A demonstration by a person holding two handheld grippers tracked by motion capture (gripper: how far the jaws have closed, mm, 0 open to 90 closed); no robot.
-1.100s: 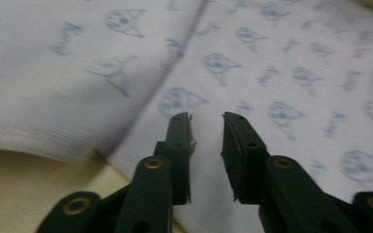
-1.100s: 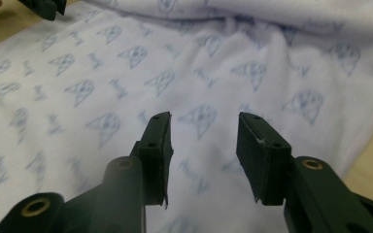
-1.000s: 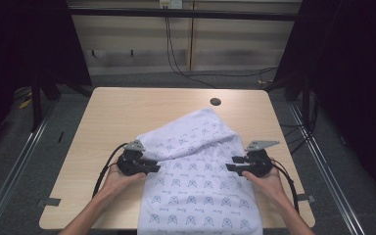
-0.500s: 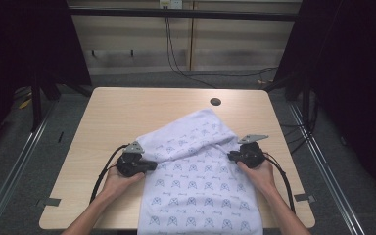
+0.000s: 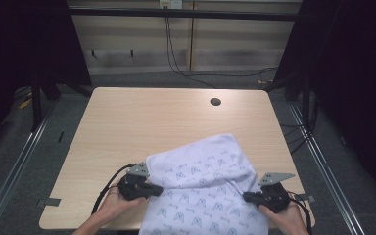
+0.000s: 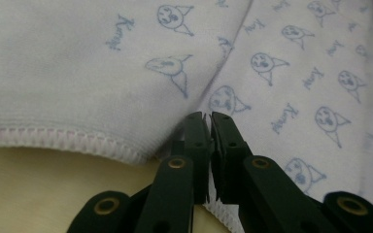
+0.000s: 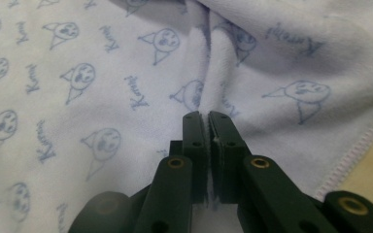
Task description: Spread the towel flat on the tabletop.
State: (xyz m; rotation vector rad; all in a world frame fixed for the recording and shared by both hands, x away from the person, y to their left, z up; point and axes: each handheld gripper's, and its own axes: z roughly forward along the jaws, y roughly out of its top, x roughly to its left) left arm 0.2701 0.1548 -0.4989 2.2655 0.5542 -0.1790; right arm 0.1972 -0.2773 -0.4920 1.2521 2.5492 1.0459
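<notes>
Two grippers are flanking a printed towel (image 5: 208, 196) at the high view's bottom centre, hanging over the table (image 5: 142, 122) edge. We are clamping the left gripper (image 6: 209, 119) on its stitched hem, lower centre; the right gripper (image 7: 206, 119) is pinching a fold likewise, probably for spreading it.

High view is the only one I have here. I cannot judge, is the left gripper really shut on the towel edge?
Observer: Yes. In its own view the left gripper has its jaws pressed together with the towel hem between them.
Operator: And the right one?
Observer: The right gripper is also shut, pinching a raised fold of towel.
Operator: What is the print?
Observer: Small blue cartoon faces with cursive words.
</notes>
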